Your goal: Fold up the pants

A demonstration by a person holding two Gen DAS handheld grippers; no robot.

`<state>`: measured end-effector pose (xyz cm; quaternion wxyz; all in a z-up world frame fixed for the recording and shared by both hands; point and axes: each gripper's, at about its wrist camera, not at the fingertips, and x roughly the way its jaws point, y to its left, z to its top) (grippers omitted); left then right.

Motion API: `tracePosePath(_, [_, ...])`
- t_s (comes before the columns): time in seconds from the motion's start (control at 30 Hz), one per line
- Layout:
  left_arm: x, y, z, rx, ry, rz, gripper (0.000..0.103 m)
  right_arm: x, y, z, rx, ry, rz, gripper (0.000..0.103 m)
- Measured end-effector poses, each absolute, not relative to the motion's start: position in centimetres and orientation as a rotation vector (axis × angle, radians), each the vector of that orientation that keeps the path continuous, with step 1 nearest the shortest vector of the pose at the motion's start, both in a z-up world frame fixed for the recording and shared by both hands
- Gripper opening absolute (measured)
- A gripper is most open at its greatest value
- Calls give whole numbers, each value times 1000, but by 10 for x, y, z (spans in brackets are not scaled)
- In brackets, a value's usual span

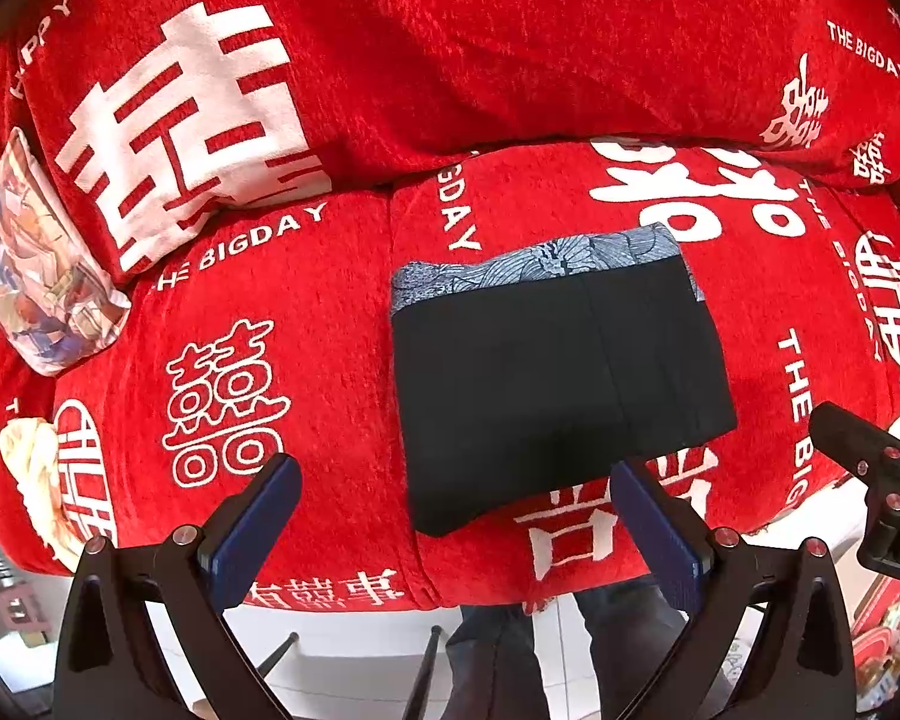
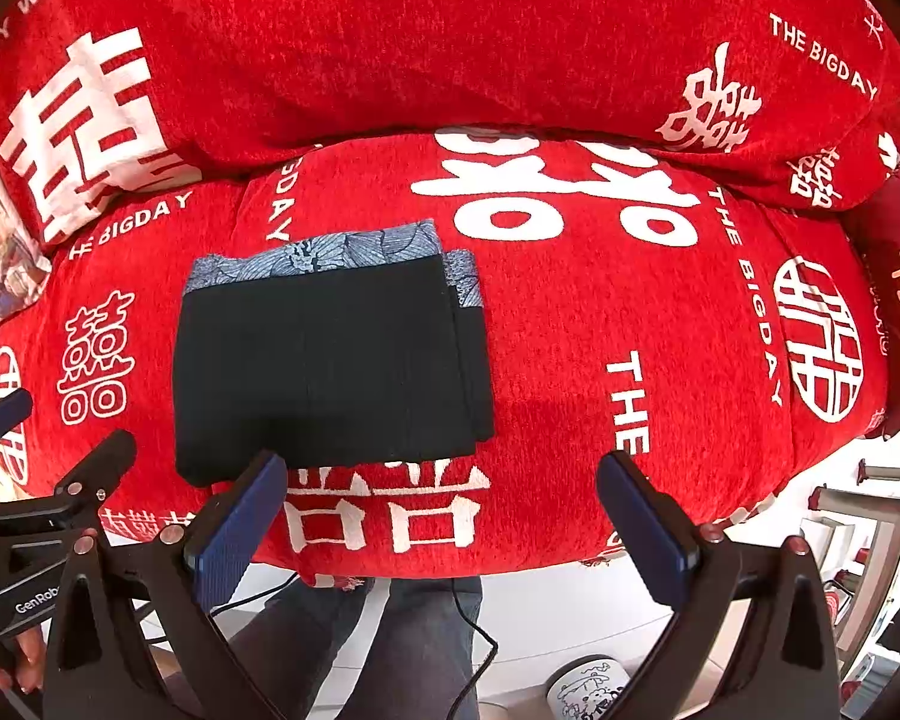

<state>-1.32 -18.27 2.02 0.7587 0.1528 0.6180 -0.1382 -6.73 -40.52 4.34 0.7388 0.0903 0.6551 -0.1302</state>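
The pants [image 1: 558, 384] are black with a blue patterned waistband. They lie folded into a compact rectangle on the red sofa seat [image 1: 282, 312]. They also show in the right wrist view [image 2: 330, 360], with the folded layers stacked at the right edge. My left gripper [image 1: 456, 516] is open and empty, held back over the seat's front edge just short of the pants. My right gripper [image 2: 444, 510] is open and empty, near the pants' front edge. Neither touches the cloth.
The sofa's red cover [image 2: 630, 300] bears white characters. A printed cushion [image 1: 36, 276] leans at the left. A dark red cushion [image 2: 894, 312] sits at the right. The person's legs [image 2: 402, 648], a cable and a ceramic pot [image 2: 588, 690] are below the seat edge.
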Motion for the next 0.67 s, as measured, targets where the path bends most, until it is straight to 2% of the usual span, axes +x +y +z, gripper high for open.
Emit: tracePosePath(0.67, [-19,-186,24,338,1320,-324,103,-69,-405,40,197,1442,-282,103])
